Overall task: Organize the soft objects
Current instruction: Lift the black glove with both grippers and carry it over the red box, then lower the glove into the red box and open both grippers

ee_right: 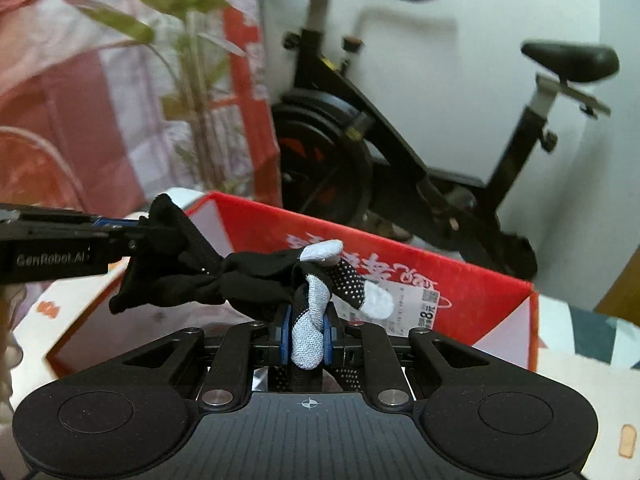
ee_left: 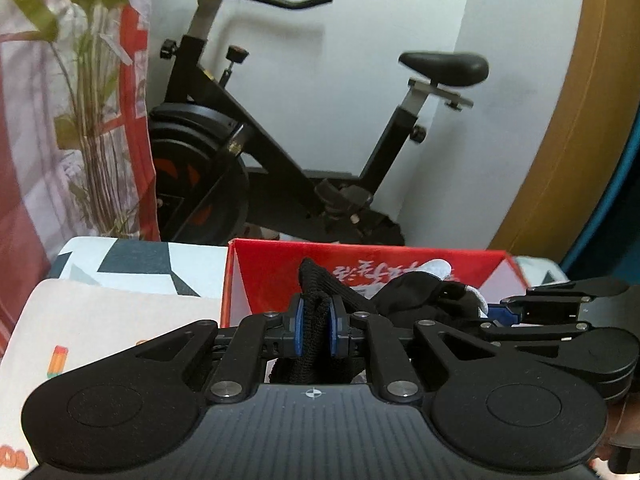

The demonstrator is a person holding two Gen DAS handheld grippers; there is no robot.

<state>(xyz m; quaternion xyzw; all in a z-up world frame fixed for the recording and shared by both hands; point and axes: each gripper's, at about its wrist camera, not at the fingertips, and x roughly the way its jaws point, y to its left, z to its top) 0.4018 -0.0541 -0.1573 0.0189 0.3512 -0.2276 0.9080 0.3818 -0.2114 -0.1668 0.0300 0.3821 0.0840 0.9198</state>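
left gripper is clamping the black knit cuff end of a glove; the blue pads are pressing the bunched fabric from both sides, and the cuff is sticking up above the jaws and hanging down below them.

right gripper is clenching the other end of the same glove, gripping a grey-tipped finger between its blue pads. another grey fingertip is poking up above the jaws, and a third one, with a white-dotted grip surface, is drooping to the right.

the glove is hanging stretched between the two grippers, in the air over the open red cardboard box. in the right wrist view the left gripper is coming in from the left edge, holding the cuff, with the black body of the glove sagging and twisted between the two grips. in the left wrist view the right gripper is showing at the right edge, just beside the glove's grey fingertips.

the box is sitting on a surface covered by a white cloth with grey geometric shapes. white printed characters and a sticker are showing on the box's inner wall.

background: a black exercise bike is standing against a white wall, a leafy green plant beside it at left, in front of a red and white curtain. both views are slightly blurred.
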